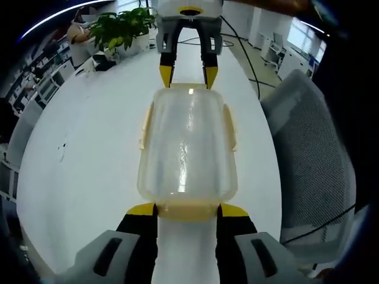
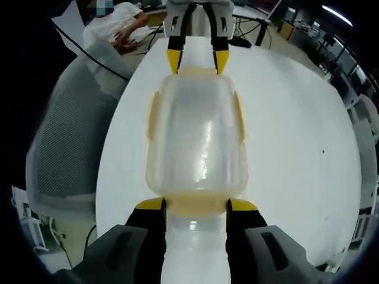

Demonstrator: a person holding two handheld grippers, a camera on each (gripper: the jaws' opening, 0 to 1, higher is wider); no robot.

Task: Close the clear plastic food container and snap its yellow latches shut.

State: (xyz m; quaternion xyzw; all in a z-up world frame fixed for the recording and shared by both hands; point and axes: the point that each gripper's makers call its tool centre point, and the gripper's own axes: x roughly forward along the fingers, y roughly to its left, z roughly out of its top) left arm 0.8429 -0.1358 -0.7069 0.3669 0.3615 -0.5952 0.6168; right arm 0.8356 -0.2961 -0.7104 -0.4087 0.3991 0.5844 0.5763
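The clear plastic container (image 1: 188, 145) lies lengthwise on the white table (image 1: 89, 154), its lid resting on top. Pale yellow latches (image 1: 145, 127) run along its long sides. In the left gripper view, my left gripper (image 1: 188, 210) is open at the container's near end, its yellow tips on either side of the near end latch (image 1: 186, 208). My right gripper (image 1: 189, 76) stands open at the far end. In the right gripper view the container (image 2: 198, 136) appears from the other end. There my right gripper (image 2: 197, 205) straddles its end latch (image 2: 198, 202), and my left gripper (image 2: 197, 61) is opposite.
A potted plant (image 1: 121, 29) stands at the table's far left, with black cables (image 1: 251, 59) trailing to the right. A grey mesh chair (image 1: 308, 148) sits close against the table edge, also seen as the chair (image 2: 71, 136). A person (image 2: 121, 23) sits beyond it.
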